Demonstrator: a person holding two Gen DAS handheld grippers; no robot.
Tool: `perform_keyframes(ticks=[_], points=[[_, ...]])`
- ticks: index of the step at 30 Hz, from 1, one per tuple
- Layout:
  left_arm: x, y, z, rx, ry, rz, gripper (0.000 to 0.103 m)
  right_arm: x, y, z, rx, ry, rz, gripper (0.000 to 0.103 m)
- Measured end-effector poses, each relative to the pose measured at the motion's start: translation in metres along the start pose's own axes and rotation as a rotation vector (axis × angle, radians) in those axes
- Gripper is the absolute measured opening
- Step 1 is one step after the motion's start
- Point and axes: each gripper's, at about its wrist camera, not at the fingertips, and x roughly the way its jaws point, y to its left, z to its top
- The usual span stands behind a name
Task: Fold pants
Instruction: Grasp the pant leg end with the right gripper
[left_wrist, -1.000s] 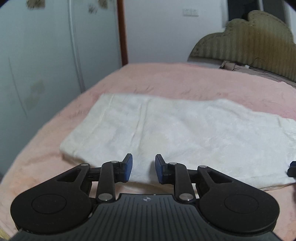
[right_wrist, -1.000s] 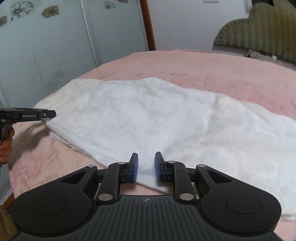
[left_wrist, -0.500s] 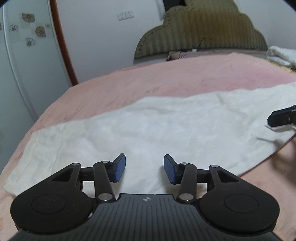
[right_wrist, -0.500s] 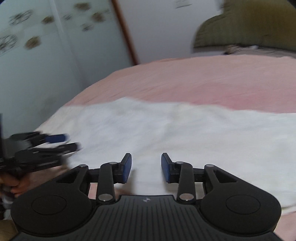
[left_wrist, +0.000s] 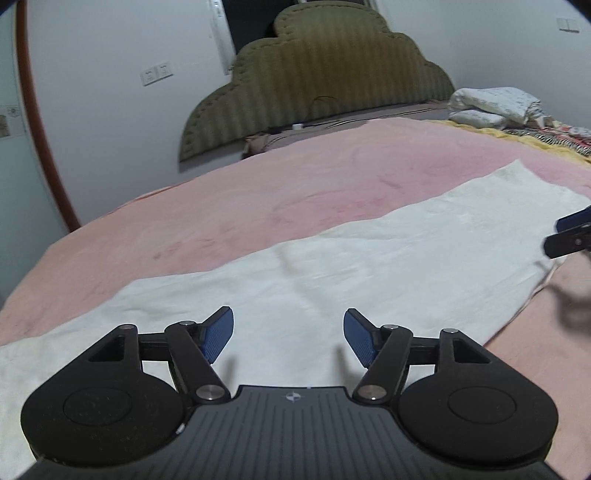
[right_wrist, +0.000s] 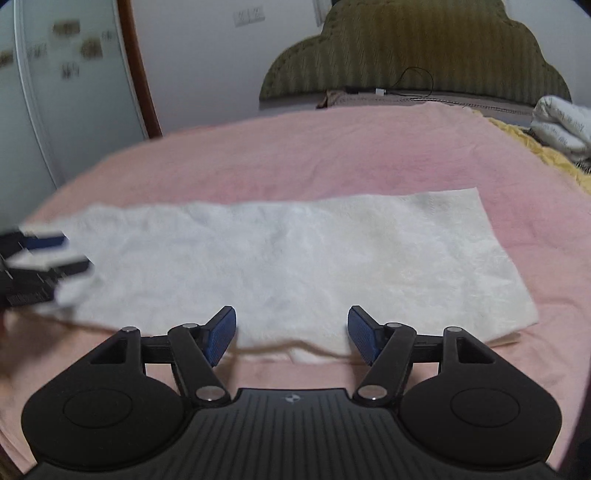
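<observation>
White pants lie flat as a long folded strip on the pink bed; they also show in the right wrist view. My left gripper is open and empty, hovering over the pants' near edge toward their left end. My right gripper is open and empty, over the near edge of the pants. The right gripper shows at the right edge of the left wrist view. The left gripper shows blurred at the left edge of the right wrist view, at the pants' left end.
A padded olive headboard stands at the far end of the bed. Folded bedding and a yellow blanket lie at the far right. Wardrobe doors stand to the left. A cable lies by the headboard.
Both grippers have opened wider and swung round, so both views now look along the bed toward the headboard. The pants lie as before.
</observation>
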Motion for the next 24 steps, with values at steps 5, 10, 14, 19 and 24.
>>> perform_keyframes(ticks=[5, 10, 14, 19, 24], points=[[0.017, -0.026, -0.014, 0.073, 0.028, -0.037, 0.070, -0.001, -0.005, -0.011, -0.030, 0.045, 0.015, 0.077], [0.007, -0.029, -0.026, 0.077, -0.009, -0.017, 0.071, -0.038, -0.064, -0.019, 0.314, -0.069, 0.053, 0.077], [0.008, -0.026, -0.027, 0.057, -0.003, -0.009, 0.079, -0.037, -0.097, -0.039, 0.461, -0.047, 0.057, 0.078], [0.014, -0.016, -0.025, -0.001, 0.028, -0.008, 0.090, -0.027, -0.115, -0.044, 0.584, -0.156, 0.116, 0.076], [0.019, -0.009, -0.025, -0.049, 0.052, -0.015, 0.096, -0.013, -0.138, -0.042, 0.740, -0.285, 0.044, 0.057]])
